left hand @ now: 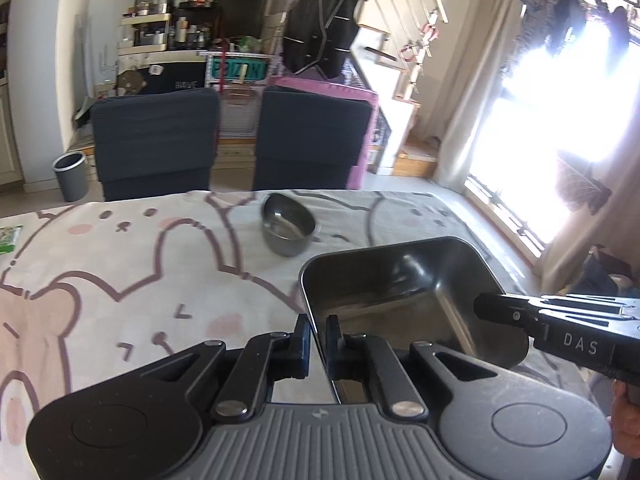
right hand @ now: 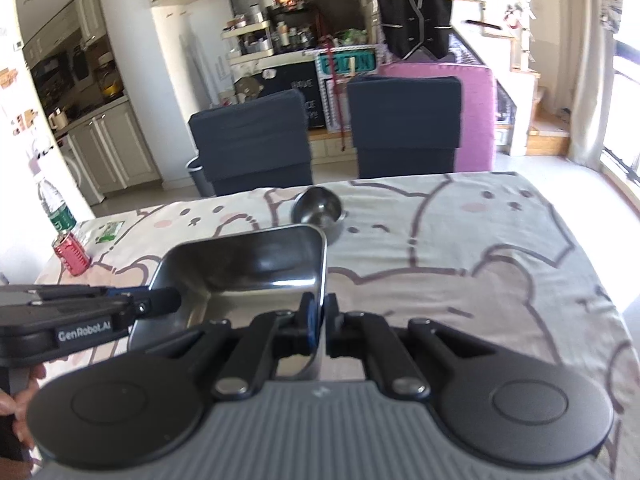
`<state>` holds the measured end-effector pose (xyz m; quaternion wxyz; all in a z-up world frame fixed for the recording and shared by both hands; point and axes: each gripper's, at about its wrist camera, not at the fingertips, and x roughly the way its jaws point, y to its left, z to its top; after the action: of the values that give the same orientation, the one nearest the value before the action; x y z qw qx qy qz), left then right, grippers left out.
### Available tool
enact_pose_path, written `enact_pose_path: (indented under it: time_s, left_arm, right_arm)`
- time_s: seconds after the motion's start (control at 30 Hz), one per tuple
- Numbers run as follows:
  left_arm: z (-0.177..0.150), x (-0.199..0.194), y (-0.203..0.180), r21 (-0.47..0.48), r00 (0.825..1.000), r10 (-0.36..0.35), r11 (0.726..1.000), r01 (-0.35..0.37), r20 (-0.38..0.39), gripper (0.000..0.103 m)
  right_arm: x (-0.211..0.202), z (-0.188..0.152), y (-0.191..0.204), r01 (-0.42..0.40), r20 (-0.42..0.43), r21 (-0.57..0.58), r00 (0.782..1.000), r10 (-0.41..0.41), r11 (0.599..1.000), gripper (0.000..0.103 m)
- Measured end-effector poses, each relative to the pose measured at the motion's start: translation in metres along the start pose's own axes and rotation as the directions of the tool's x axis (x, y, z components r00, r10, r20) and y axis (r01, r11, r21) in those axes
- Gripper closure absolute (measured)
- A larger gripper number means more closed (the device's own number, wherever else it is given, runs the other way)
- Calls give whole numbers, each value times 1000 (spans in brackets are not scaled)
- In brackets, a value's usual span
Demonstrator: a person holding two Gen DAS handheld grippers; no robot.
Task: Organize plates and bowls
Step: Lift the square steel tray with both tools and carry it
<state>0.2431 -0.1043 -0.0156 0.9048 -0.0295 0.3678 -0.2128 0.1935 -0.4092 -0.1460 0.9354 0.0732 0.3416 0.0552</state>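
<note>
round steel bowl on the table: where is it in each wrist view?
Left wrist: round steel bowl sits centre, slightly above mid-frame, beyond the rectangular steel tray at its upper left.
Right wrist: round steel bowl sits centre, just above mid-frame, beyond the tray's far right corner.
Shared landmark: two dark blue chairs behind the table.

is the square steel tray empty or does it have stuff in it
Empty. The left wrist view looks straight into the steel tray and shows only bare, reflective metal on its floor and walls; the right wrist view shows the same.
</note>
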Motion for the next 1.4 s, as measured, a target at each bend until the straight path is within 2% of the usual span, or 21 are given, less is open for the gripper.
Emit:
enact_pose_path:
  time_s: [0.2,0.57,0.87,1.4]
  left_arm:
    - [-12,-4,-27,38,1000,-30,999,30,-9,95]
    - [-43,21,-63,95,990,-70,992,82,-119,93]
    - [-64,49,-79,153,976,-41,985,75,-212,91]
    - [-81,76,-94,225,960,11,973,54,-279,85]
  right_arm:
    - [-25,-14,-16,32,18,24,999,-33,999,98]
    - [-43,-37,-44,84,-26,33,996,-83,996,97]
    - [-36,-49,-47,143,-85,-41,986,-146,989,96]
    - [-21,-59,-47,181,-153,-101,969,-195,978,95]
